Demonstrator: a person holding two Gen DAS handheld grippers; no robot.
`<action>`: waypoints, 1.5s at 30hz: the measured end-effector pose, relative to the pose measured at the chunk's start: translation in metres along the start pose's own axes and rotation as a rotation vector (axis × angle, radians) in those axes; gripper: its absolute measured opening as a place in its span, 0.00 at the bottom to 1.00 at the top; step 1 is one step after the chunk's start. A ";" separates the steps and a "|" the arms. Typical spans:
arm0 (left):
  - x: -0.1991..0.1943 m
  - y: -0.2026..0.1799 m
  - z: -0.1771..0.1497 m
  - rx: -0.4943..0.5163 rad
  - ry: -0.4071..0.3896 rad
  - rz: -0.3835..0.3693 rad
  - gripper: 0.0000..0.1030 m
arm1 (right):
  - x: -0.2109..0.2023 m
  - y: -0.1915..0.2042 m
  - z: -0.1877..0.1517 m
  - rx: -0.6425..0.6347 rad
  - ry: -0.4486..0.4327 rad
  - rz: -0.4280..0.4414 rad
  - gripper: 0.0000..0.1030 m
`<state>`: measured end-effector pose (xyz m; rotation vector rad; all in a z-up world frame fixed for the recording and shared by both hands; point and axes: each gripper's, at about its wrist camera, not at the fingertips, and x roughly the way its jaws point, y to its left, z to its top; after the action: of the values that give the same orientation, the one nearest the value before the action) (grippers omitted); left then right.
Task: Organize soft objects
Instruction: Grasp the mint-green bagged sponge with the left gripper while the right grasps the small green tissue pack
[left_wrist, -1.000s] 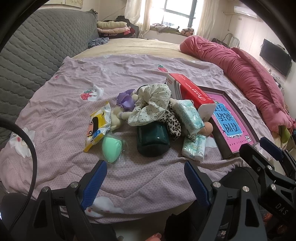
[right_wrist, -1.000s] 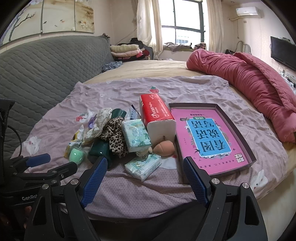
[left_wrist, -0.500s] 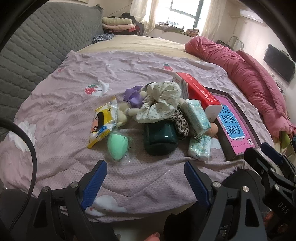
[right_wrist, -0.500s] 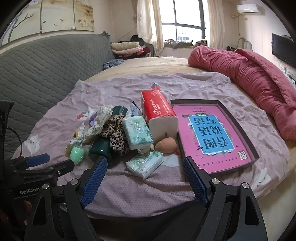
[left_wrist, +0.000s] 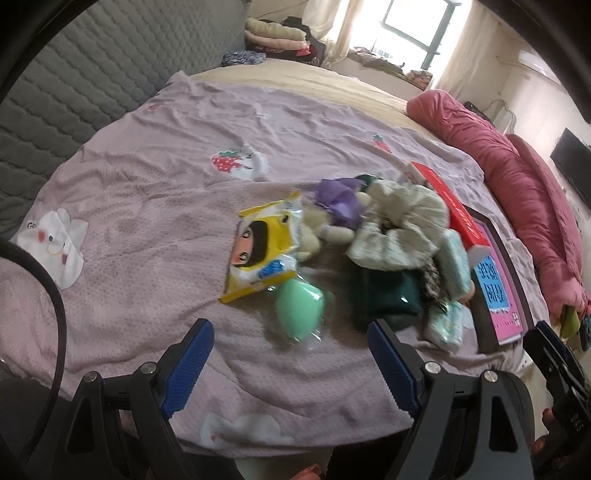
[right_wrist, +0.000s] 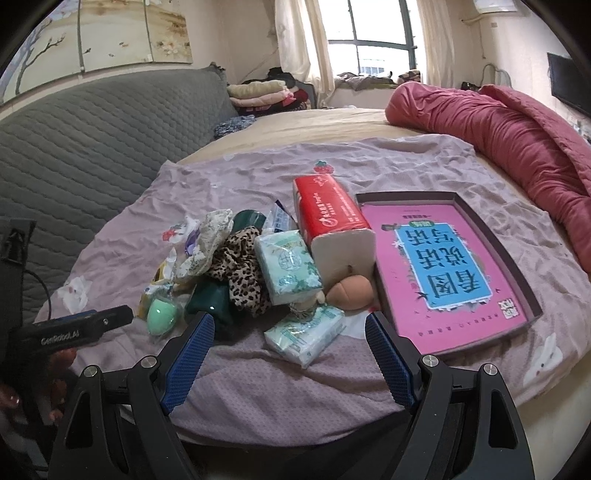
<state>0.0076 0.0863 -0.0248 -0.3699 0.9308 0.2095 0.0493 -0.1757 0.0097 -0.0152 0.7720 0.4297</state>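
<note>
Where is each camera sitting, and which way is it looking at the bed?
Left wrist: sits on the left gripper, looking forward and down over the mint green sponge and yellow wipes pack; its own open blue-padded fingers show, with the other gripper at the right edge.
Right wrist: sits on the right gripper, looking across the bed at the tissue packs and pink tray; its open fingers and a hand show.
Both see the green sponge, red tissue box and tray.
</note>
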 end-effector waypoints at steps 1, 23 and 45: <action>0.004 0.006 0.003 -0.010 0.003 -0.003 0.83 | 0.003 0.001 0.001 -0.002 0.004 0.004 0.82; 0.085 0.003 0.005 -0.039 0.172 -0.120 0.48 | 0.066 -0.008 0.011 0.041 0.099 0.003 0.82; 0.104 0.009 0.016 -0.115 0.179 -0.181 0.45 | 0.131 -0.026 0.031 0.036 0.097 0.117 0.58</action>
<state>0.0767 0.1023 -0.1025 -0.5835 1.0571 0.0649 0.1632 -0.1459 -0.0602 0.0428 0.8784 0.5290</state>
